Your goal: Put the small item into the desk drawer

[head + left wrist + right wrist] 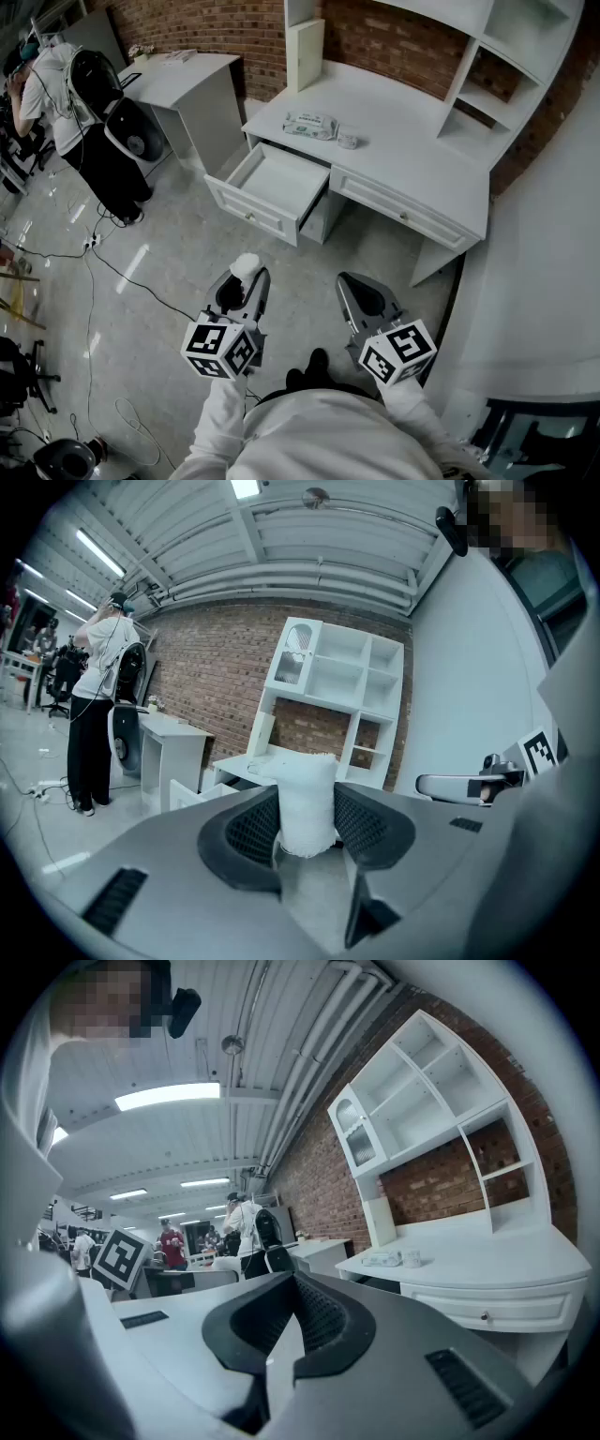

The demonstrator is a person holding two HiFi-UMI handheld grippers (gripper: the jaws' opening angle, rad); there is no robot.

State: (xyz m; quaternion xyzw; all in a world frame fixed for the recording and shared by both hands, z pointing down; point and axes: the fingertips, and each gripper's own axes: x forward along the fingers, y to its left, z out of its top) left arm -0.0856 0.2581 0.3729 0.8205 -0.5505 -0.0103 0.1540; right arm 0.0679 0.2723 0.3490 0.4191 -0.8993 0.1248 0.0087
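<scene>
Jaws of the left gripper [242, 281] were closed on the small white item [307, 801], a soft-looking roll that stood upright between the ribbed pads [251, 829] and stuck out past their tips. Both sides of the roll were pressed by the pads, and it hung over the grey floor [178, 253], near the person and well apart from the desk. The right gripper [350, 279] was held just to the right of the left one, roughly level, with its jaws brought together and nothing between them. Farther off stood the white desk [403, 141], whose left drawer [251, 211] was pulled out and showed a bare white inside, while the drawer to its right [403, 214] was shut. On the desktop lay a flat packet [309, 125] with a small round container [348, 141] just beside it on the right. A white shelf unit [497, 84] rose from the far right of the desk against the brick wall [234, 28]. At the far left stood a smaller white table [187, 75], and beyond it a person [56, 94] in a white top and dark trousers. Thin cables [89, 281] trailed over the floor on the left.
</scene>
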